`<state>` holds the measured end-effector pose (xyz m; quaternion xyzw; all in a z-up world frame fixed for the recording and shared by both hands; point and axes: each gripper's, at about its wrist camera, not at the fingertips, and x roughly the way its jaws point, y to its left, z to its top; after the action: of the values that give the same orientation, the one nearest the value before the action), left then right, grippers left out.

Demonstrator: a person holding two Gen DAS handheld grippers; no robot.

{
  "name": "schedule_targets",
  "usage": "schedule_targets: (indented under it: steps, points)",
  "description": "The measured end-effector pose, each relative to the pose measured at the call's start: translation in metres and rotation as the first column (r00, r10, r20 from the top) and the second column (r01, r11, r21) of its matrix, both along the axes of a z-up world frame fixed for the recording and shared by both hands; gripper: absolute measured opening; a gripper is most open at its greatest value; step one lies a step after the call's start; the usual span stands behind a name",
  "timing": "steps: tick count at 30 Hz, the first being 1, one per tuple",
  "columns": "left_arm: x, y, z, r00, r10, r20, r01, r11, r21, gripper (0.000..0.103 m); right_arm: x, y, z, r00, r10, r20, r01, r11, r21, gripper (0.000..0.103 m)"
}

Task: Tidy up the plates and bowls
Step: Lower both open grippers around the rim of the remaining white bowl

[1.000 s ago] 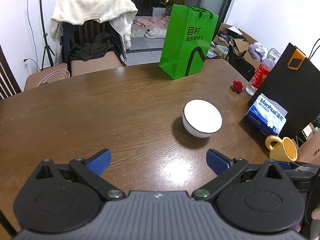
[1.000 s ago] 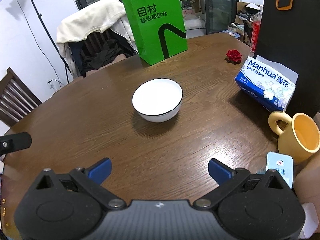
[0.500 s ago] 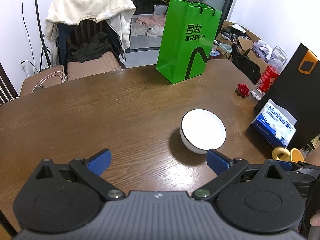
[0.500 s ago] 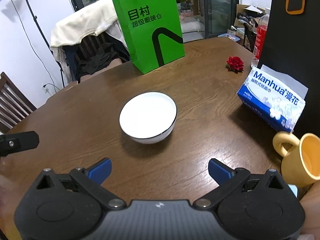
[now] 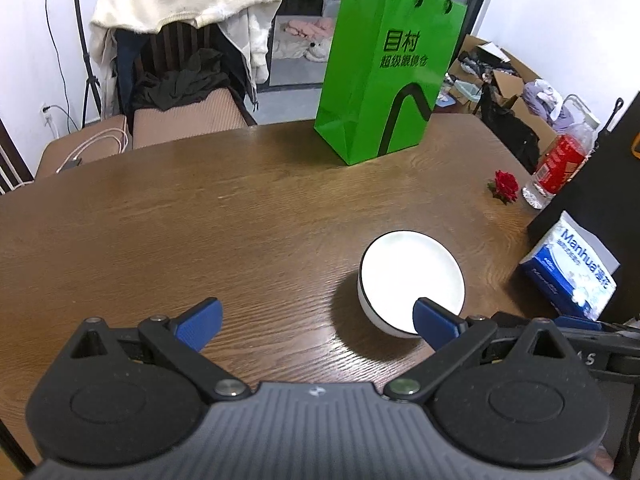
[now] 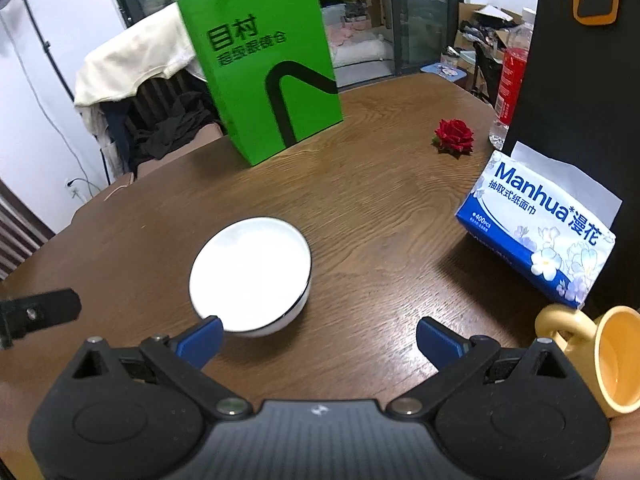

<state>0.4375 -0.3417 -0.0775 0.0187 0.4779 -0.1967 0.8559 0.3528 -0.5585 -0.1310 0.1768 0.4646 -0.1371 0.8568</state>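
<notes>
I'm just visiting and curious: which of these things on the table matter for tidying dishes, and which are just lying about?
Job:
white bowl
left claw
right claw

Lying about:
green bag
tissue pack
yellow mug
red rose
bottle

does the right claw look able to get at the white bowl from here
Probably yes. The right claw is open, and the white bowl sits just ahead, toward its left finger, on bare wooden table. Nothing stands between them; the yellow mug is off to the side.

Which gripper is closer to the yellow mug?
The right gripper. The yellow ceramic mug sits just past its right side. The left gripper is farther away, beyond the white bowl; its view doesn't show the mug.
</notes>
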Motion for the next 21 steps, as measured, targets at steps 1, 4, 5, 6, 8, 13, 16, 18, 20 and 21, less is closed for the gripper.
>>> schedule_targets:
  steps: [1, 4, 5, 6, 8, 13, 16, 18, 20, 21]
  points:
    - [0.003, -0.002, -0.003, 1.0, 0.007, -0.012, -0.007, 1.0, 0.0, 0.103, 0.003, -0.003, -0.002, 1.0, -0.004, -0.001, 0.004, 1.0, 0.003, 0.103]
    - [0.013, -0.009, -0.011, 0.999, 0.025, -0.036, -0.025, 1.0, 0.003, 0.103, 0.012, -0.011, -0.007, 1.0, -0.009, -0.007, 0.009, 1.0, 0.009, 0.102]
    - [0.015, -0.012, -0.012, 0.999, 0.029, -0.035, -0.029, 1.0, 0.008, 0.103, 0.016, -0.013, -0.008, 1.0, -0.009, -0.01, 0.009, 1.0, 0.01, 0.101]
    - [0.017, -0.015, -0.014, 0.999, 0.033, -0.033, -0.032, 0.999, 0.015, 0.103, 0.019, -0.014, -0.009, 1.0, -0.008, -0.015, 0.009, 1.0, 0.011, 0.1]
    - [0.022, -0.02, -0.017, 0.999, 0.038, -0.032, -0.037, 0.999, 0.022, 0.103, 0.026, -0.018, -0.013, 1.0, -0.008, -0.03, 0.009, 1.0, 0.014, 0.096]
    - [0.036, -0.031, -0.028, 0.996, 0.067, -0.056, -0.066, 0.998, 0.024, 0.103, 0.043, -0.027, -0.022, 0.999, -0.002, -0.054, 0.003, 1.0, 0.021, 0.094]
    - [0.043, -0.035, -0.034, 0.994, 0.084, -0.074, -0.083, 0.996, 0.017, 0.103, 0.054, -0.03, -0.029, 0.998, 0.002, -0.067, -0.001, 1.0, 0.021, 0.093]
    - [0.047, -0.04, -0.038, 0.993, 0.089, -0.074, -0.088, 0.996, 0.028, 0.103, 0.061, -0.031, -0.033, 0.997, 0.011, -0.078, -0.009, 1.0, 0.023, 0.085]
    - [0.05, -0.044, -0.043, 0.993, 0.09, -0.077, -0.087, 0.995, 0.038, 0.103, 0.067, -0.031, -0.038, 0.996, 0.015, -0.091, -0.013, 0.999, 0.032, 0.078]
    - [0.052, -0.047, -0.046, 0.993, 0.092, -0.079, -0.088, 0.995, 0.044, 0.103, 0.07, -0.031, -0.041, 0.995, 0.017, -0.098, -0.013, 0.999, 0.036, 0.076]
